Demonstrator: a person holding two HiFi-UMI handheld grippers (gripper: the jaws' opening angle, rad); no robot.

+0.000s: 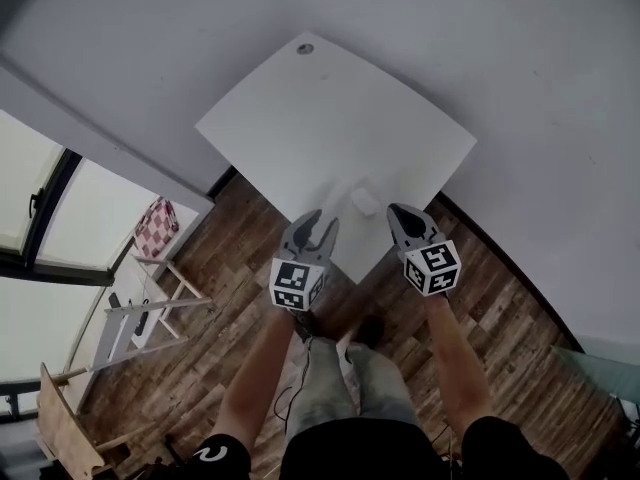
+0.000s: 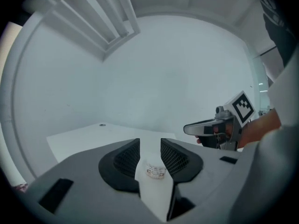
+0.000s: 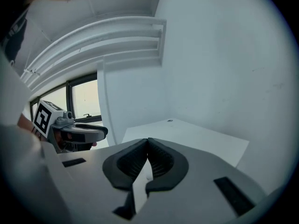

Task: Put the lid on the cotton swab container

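Note:
A small white cotton swab container [image 1: 363, 201] with a printed label sits on the white table [image 1: 300, 118] near its front corner. It also shows through the gap between the left jaws as a white tub [image 2: 155, 169], with neither pad touching it. My left gripper [image 1: 320, 220] hovers just left of the container with its jaws apart and nothing held. My right gripper [image 1: 398, 213] hovers just right of it, and its jaw tips meet with nothing between them. Each gripper shows in the other's view: the right gripper [image 2: 188, 129] and the left gripper [image 3: 104, 132]. I cannot make out a separate lid.
The table has a round cable hole [image 1: 305, 49] at its far corner and stands against a pale wall. To the left, on the wooden floor [image 1: 520, 308], are a wooden rack [image 1: 150, 303] and a pink checked bag [image 1: 155, 226] by the windows. The person's legs are below the grippers.

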